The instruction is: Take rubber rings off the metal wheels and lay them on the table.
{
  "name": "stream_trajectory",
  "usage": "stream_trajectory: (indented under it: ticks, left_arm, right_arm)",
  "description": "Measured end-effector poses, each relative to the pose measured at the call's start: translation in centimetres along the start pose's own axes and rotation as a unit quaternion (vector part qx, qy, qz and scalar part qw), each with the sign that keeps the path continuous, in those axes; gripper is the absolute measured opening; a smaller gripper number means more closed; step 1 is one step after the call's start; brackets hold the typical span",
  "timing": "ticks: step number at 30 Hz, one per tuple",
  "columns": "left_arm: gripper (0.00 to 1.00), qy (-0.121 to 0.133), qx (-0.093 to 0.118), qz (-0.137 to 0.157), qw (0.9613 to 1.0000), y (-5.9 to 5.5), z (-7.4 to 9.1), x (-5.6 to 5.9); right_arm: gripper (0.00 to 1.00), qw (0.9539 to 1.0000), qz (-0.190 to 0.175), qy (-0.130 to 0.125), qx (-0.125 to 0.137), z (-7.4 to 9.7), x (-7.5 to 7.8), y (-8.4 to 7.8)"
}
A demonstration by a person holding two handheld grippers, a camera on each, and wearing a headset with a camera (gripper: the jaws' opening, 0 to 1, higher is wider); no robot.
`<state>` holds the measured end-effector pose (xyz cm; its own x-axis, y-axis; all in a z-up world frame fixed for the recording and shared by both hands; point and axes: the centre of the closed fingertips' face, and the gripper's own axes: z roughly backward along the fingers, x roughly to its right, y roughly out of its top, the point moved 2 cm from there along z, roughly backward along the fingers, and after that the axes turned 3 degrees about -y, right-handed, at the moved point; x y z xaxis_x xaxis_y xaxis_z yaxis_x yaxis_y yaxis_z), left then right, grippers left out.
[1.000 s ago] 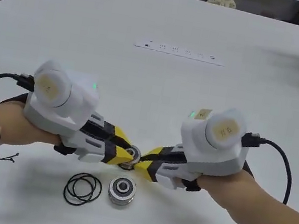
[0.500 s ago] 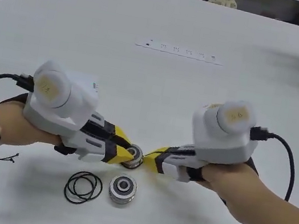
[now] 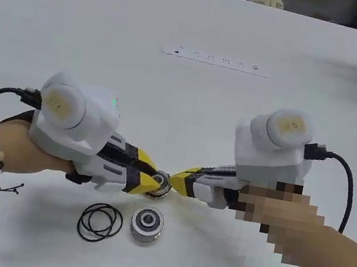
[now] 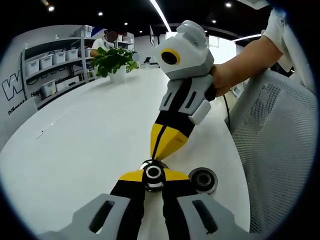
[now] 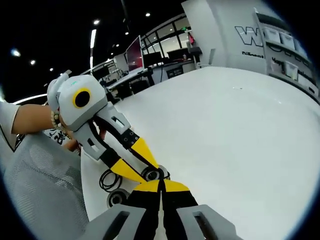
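One: Several rubber rings lie in a loose black heap close to the table's near edge. Just beside them sits a wheel that looks bare, so I'd judge you have one wheel stripped.

Two: Agreed. You have the second wheel up off the table, above that pair, and your left gripper is clamped on it.

One: Your right gripper meets it from the opposite side, its yellow jaws pressed together with the tips at the wheel's rim. Whether you have a ring pinched there is too small to tell.

Two: In the left gripper view the second wheel shows a bright steel face with a dark hub at its centre. There may be a dark band round the rim.

One: Then what's left for you, as I read it, is to peel off whatever rings that wheel carries and lay them down with the heap.
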<state>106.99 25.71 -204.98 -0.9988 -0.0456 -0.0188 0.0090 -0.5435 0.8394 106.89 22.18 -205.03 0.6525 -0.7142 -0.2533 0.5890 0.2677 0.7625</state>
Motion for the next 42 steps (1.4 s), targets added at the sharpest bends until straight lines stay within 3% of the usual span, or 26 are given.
stream_trajectory:
  ticks: [8,9,10,13,18,19,23,30,36,42]
  left_arm:
    - [0.07,0.001,-0.001,0.0,1.0,0.0,0.0,0.0]
    - [0.07,0.001,-0.001,0.001,1.0,0.0,0.0,0.0]
    - [0.07,0.001,-0.001,0.001,1.0,0.0,0.0,0.0]
    - [0.07,-0.001,0.004,0.005,1.0,0.0,0.0,-0.1]
    - [0.09,-0.006,-0.002,-0.011,0.9999,0.2,0.1,0.1]
    - [0.11,-0.017,-0.001,-0.019,0.9997,0.3,0.2,0.3]
    - [0.16,-0.019,0.007,-0.013,0.9997,0.7,0.7,0.3]
    - [0.25,-0.029,0.021,-0.01,0.9993,1.4,2.2,0.6]
    - [0.41,-0.016,0.041,-0.003,0.999,2.5,4.2,0.2]
    - [0.55,0.005,0.053,-0.006,0.9985,3.0,7.0,0.2]
  right_arm:
    - [0.0,0.9998,0.011,0.015,0.008,-0.1,-1.0,0.5]
    - [0.0,0.9995,0.013,0.026,0.013,-0.1,-1.4,0.7]
    - [0.0,0.9986,0.01,0.029,0.042,-0.2,-1.7,1.6]
    - [0.0,0.9994,0.026,0.004,0.02,-0.2,-1.2,1.5]
    - [0.0,0.9997,0.017,0.007,0.017,-0.1,-1.1,0.9]
    - [0.0,0.9997,0.01,0.009,0.019,0.0,-1.2,1.0]
    - [0.0,0.9997,0.009,0.01,0.022,0.0,-1.3,1.2]
    - [0.0,0.9996,0.003,0.009,0.026,0.2,-1.2,1.4]
    - [0.0,0.9993,-0.007,0.012,0.036,0.5,-1.4,1.9]
    - [0.0,0.9985,-0.018,0.029,0.044,0.7,-2.4,2.5]
